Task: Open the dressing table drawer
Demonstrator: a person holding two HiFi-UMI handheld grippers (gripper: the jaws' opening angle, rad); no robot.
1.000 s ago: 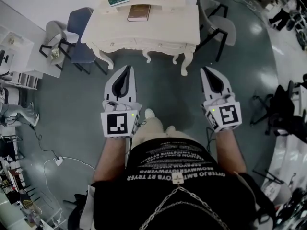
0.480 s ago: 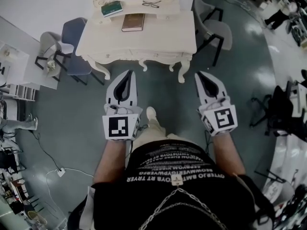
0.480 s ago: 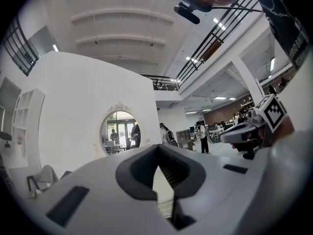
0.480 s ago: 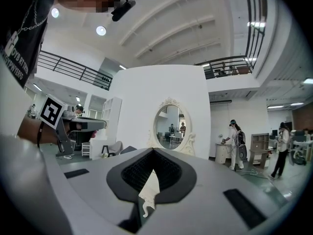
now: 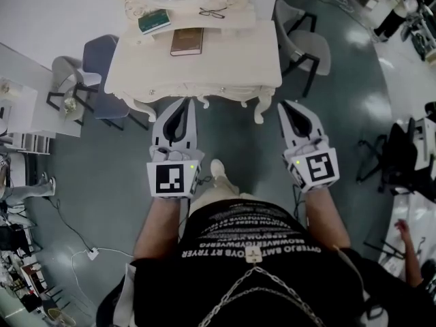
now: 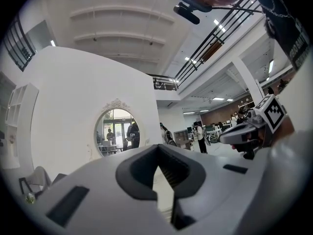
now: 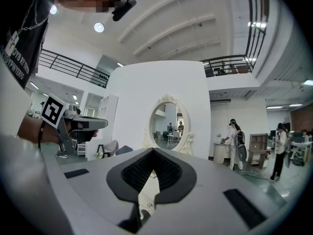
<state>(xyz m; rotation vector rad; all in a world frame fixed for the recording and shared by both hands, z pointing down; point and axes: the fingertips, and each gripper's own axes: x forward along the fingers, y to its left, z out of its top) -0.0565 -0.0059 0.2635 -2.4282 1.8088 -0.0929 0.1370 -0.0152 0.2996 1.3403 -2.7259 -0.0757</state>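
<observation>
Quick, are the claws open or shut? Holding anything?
Left gripper: shut, holding nothing.
Right gripper: shut, holding nothing.

The cream dressing table (image 5: 231, 53) stands upright on curved legs — its drawer (image 5: 204, 91) sits flush in the scalloped front, closed.

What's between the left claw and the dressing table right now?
Nothing: in the head view the tip of the left claw nearly meets the front edge of the dressing table, only bare floor showing between.
</observation>
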